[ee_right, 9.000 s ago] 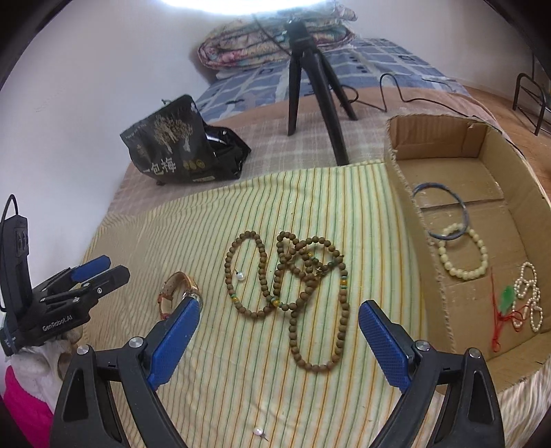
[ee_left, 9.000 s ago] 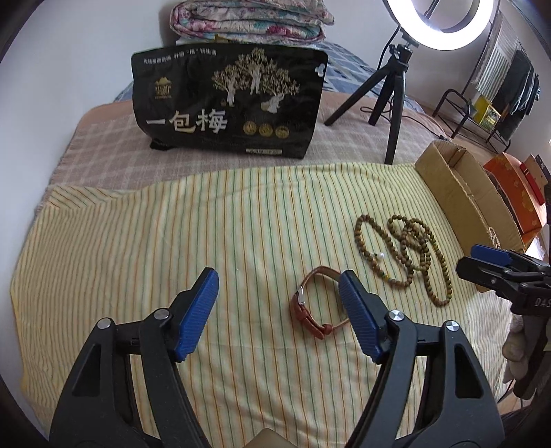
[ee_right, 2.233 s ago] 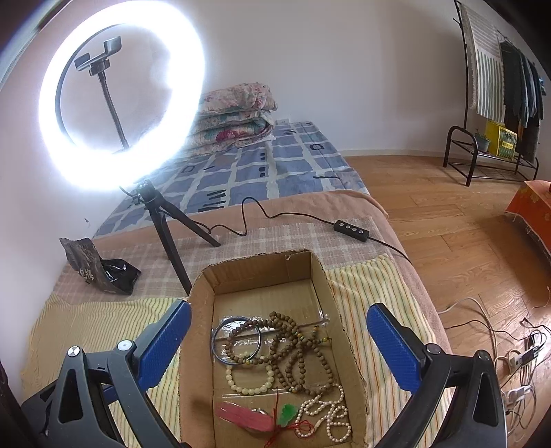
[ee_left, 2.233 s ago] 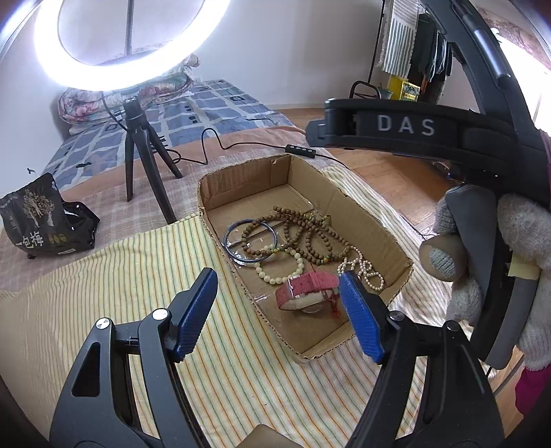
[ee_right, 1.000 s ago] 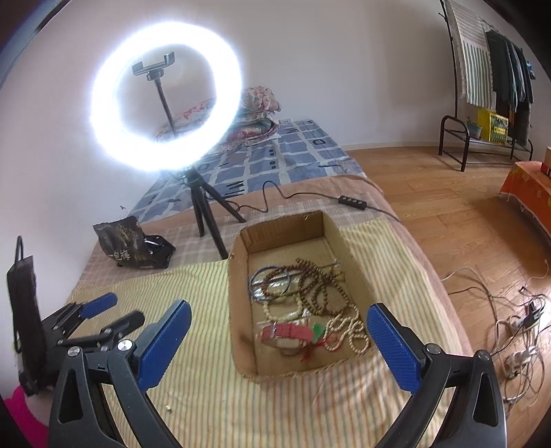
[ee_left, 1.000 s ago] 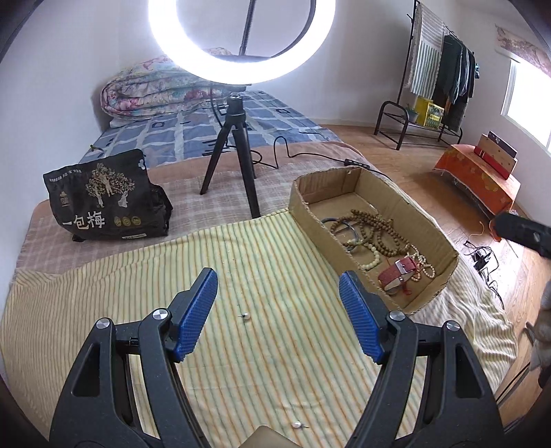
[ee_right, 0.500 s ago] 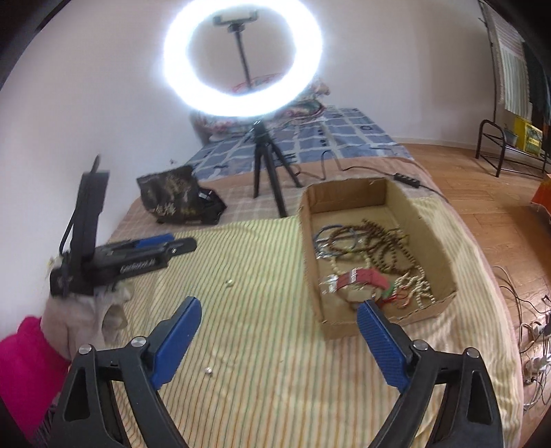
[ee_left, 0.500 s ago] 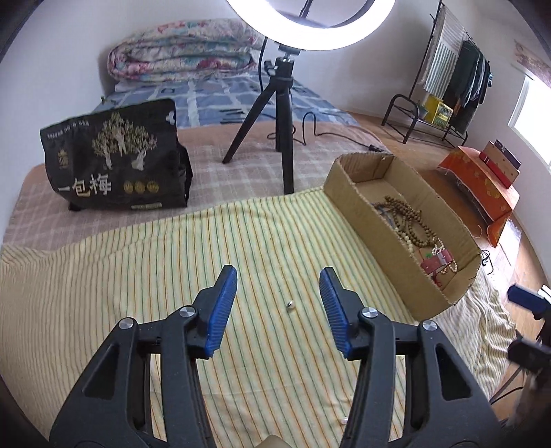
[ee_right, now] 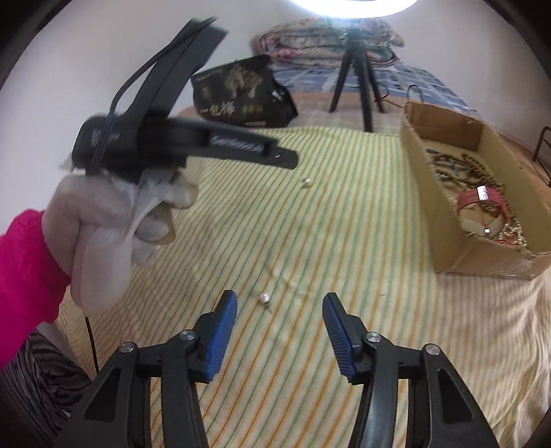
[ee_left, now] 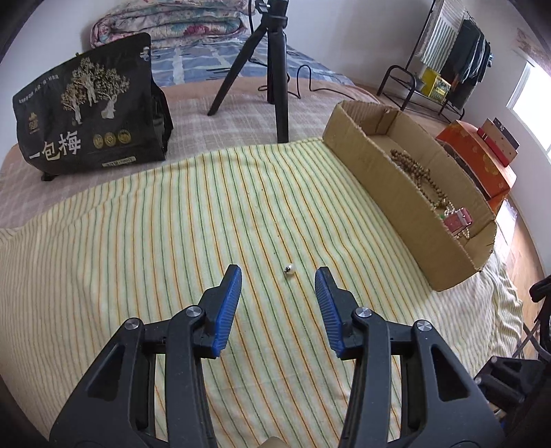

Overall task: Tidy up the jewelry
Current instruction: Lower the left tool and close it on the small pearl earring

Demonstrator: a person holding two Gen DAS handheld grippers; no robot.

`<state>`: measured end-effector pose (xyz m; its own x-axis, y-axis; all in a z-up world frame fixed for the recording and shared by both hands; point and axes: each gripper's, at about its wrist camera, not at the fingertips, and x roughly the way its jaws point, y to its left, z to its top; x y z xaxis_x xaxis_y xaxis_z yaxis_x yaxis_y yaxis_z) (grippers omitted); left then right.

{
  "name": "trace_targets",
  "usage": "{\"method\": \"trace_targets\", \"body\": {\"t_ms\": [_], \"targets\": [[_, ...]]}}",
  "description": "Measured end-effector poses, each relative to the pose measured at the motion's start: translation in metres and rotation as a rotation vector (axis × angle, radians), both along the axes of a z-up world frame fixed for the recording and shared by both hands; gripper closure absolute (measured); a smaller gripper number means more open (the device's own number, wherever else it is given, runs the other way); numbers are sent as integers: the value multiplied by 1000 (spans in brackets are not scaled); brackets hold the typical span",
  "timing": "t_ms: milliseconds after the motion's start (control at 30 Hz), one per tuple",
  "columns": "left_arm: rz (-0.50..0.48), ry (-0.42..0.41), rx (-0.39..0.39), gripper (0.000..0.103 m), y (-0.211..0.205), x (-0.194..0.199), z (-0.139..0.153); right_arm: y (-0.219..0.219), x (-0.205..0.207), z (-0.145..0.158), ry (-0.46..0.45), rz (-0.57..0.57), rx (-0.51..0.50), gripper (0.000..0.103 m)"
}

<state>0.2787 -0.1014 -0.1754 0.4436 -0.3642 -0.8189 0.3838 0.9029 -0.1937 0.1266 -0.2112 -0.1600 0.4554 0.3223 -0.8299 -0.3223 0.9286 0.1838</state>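
A small pearl earring lies on the striped yellow cloth, just ahead of my left gripper, which is open and empty above it. In the right wrist view the same earring lies beyond the left gripper's tip. A second pearl earring lies just ahead of my right gripper, near its left finger; that gripper is open and empty. The cardboard box on the right holds wooden bead strands, a red watch and pearl beads.
A black snack bag stands at the back left. A ring light tripod stands behind the cloth. An orange box and a clothes rack are off to the right. Folded bedding lies at the back.
Both grippers have swung from the box back over the cloth and lowered toward the two loose earrings. Their jaws have narrowed somewhat. The watch and beads now lie in the box.
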Motion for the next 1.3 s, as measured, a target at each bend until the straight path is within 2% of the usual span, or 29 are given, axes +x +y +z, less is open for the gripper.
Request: {"method": "trace_targets", "body": {"t_ms": [67, 167, 267, 533, 733, 767, 800, 1067, 1300], "targets": [[-10, 5, 13, 58, -5, 0, -5, 5, 1, -4, 5, 4, 0, 53], [-18, 17, 35, 67, -10, 2, -11, 8, 2, -9, 12, 4, 3, 55], [-17, 29, 27, 67, -12, 4, -16, 7, 2, -11, 19, 7, 0, 61], [-26, 35, 42, 68, -18, 7, -24, 9, 7, -15, 36, 25, -6, 65], [-36, 28, 50, 73, -24, 8, -26, 15, 13, -19, 40, 45, -27, 67], [-38, 26, 55, 79, -26, 8, -27, 15, 13, -19, 39, 46, -31, 67], [-42, 26, 60, 80, -27, 8, -27, 15, 13, -19, 39, 47, -35, 67], [-45, 22, 63, 82, -30, 10, -30, 20, 15, -23, 49, 53, -39, 71], [-40, 17, 63, 89, -30, 13, -34, 28, 7, -22, 39, 75, -73, 81]]}}
